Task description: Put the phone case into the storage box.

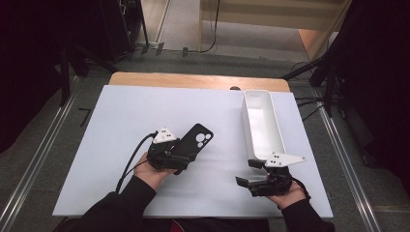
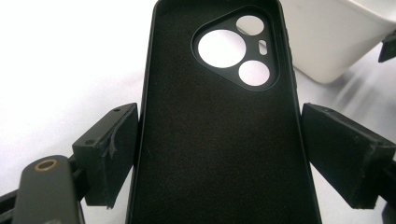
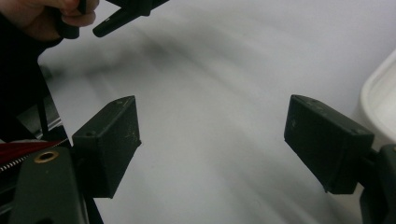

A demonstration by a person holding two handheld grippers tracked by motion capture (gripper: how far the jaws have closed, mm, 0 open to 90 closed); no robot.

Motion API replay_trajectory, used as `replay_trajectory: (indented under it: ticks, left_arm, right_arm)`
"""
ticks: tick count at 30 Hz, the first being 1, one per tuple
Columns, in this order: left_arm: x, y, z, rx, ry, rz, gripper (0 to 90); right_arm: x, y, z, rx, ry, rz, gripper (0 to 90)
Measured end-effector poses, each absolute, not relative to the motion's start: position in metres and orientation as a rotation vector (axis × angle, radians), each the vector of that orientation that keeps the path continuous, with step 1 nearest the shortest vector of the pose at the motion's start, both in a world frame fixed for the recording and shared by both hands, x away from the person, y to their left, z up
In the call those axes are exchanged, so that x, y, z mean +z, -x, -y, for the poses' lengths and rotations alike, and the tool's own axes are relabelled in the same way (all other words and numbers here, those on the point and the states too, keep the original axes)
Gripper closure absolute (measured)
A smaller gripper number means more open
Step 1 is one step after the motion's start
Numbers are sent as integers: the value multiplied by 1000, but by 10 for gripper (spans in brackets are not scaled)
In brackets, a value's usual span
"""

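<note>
A black phone case (image 1: 197, 139) with round camera cut-outs lies inner side up near the middle of the white table top (image 1: 121, 121). My left gripper (image 1: 180, 155) is shut on the case's lower part. In the left gripper view the case (image 2: 215, 140) fills the gap and both pads (image 2: 114, 149) touch its long edges. Near the front right edge my right gripper (image 1: 245, 172) stands open, jaws pointing left. In the right gripper view its jaws (image 3: 212, 140) are wide apart with bare table between them.
An empty white oblong bin (image 1: 261, 123) stands at the back right of the table, just beyond my right gripper; its wall (image 2: 327, 42) and corner (image 3: 380, 102) also show close by. A bare wooden strip (image 1: 193, 79) runs along the far edge.
</note>
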State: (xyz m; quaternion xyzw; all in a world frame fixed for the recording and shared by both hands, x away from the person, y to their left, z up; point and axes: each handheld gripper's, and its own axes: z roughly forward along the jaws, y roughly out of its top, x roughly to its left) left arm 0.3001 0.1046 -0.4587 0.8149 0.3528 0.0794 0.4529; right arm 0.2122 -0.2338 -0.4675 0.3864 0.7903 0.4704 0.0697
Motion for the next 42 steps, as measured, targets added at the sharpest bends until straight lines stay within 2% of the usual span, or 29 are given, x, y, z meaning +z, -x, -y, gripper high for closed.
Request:
replay_trajectory:
  ticks: [16, 42]
  left_arm:
    - [-458, -299, -109, 241, -1900, -936, 137]
    - [-460, -299, -107, 202, -1856, -969, 138]
  right_arm:
    - [-449, -221, 222, 1389, -1222, -2332, 166]
    - [-412, -252, 202, 1436, -1308, -2278, 167]
